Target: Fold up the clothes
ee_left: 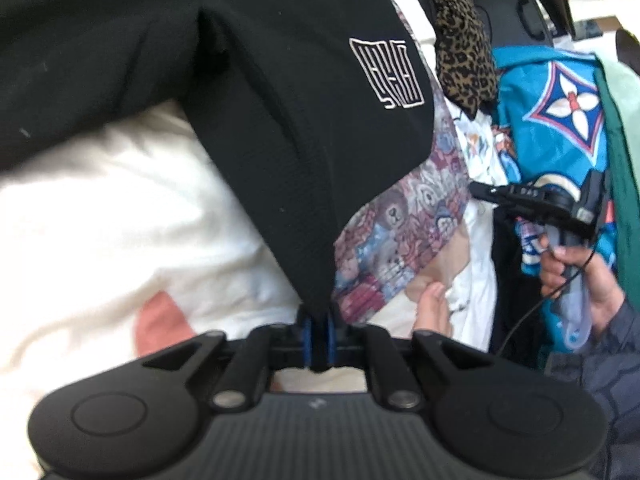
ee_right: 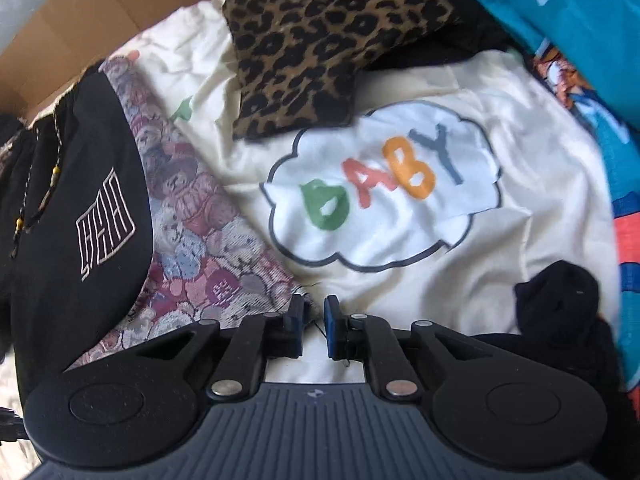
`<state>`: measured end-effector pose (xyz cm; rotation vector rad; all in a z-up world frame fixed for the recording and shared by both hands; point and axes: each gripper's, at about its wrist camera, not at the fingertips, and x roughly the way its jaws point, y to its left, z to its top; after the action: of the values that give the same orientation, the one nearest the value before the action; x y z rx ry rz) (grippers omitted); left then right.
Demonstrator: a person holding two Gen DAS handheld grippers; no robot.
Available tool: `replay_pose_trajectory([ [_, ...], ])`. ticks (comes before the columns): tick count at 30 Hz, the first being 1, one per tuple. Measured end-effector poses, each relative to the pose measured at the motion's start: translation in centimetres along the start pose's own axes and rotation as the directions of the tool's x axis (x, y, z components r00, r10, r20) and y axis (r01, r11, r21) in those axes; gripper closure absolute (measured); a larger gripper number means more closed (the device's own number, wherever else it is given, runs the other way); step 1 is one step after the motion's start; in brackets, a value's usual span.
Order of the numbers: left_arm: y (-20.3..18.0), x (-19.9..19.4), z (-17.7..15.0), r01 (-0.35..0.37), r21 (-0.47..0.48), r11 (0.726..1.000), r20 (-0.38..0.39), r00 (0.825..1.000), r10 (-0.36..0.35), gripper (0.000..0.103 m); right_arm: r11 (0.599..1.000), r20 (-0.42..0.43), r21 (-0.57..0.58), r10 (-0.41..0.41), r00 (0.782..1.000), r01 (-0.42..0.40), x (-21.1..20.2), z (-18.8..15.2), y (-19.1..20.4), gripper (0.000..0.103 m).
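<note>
- A cream cloth [ee_right: 500, 200] printed with a white cloud and the coloured letters "BABY" spreads straight ahead of the right tongs [ee_right: 314, 322] and takes up most of the right wrist view.
- A black fabric garment [ee_left: 280, 120] with a white outlined square logo rises from the left tongs [ee_left: 319, 330] and fills the space above and to the left of them; in the right wrist view the same garment lies to the left of the right tongs.
- A turquoise cloth [ee_left: 532, 92] with a red, white and blue diamond flower motif lies far to the right of the left tongs.
- A woven cloth [ee_right: 200, 232] patterned with teddy bears in mauve, pink and pale blue lies between the black garment and the cream cloth; its near edge reaches the left finger of the right tongs.
- A leopard-print brown and black piece [ee_right: 320, 40] sits on the cream cloth, well ahead of the right tongs.
- A brown cardboard flap [ee_right: 80, 12] shows at the far left, beyond the garment.
- The left tongs are narrow, their blue pads pinched on a corner of the black garment.
- The right tongs stand slightly apart; a thin dark thread hangs in the gap, and whether they grip any cloth I cannot tell.
- A hand [ee_left: 576, 264] holds the right tongs' handle, seen to the right of the left tongs.
</note>
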<state>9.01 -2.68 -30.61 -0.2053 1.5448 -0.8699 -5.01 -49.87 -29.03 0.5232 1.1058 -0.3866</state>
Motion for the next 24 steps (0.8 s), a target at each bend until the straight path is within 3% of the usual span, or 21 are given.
replay_pose_trajectory([
  [6,-0.7,-3.6,1.0,-0.059,0.05,0.997,0.088,0.995,0.054,0.091,0.998,0.085,0.019,0.066,0.994,-0.068,-1.6,0.8,0.3,0.094],
  [11,-1.8,-5.3,3.7,-0.115,0.098,0.988,0.198,0.976,0.094,0.091,0.994,0.101,-0.018,0.108,0.989,-0.107,-0.7,1.9,2.2,0.094],
  [16,-3.0,-4.8,6.8,-0.173,0.14,0.975,0.26,0.957,0.132,0.091,0.992,0.083,-0.066,0.117,0.99,-0.112,1.4,2.2,4.0,0.094],
  [24,-4.1,-1.6,10.4,-0.294,0.209,0.933,0.305,0.926,0.223,0.091,0.989,0.031,-0.045,0.144,0.989,-0.142,3.9,0.4,4.4,0.094],
])
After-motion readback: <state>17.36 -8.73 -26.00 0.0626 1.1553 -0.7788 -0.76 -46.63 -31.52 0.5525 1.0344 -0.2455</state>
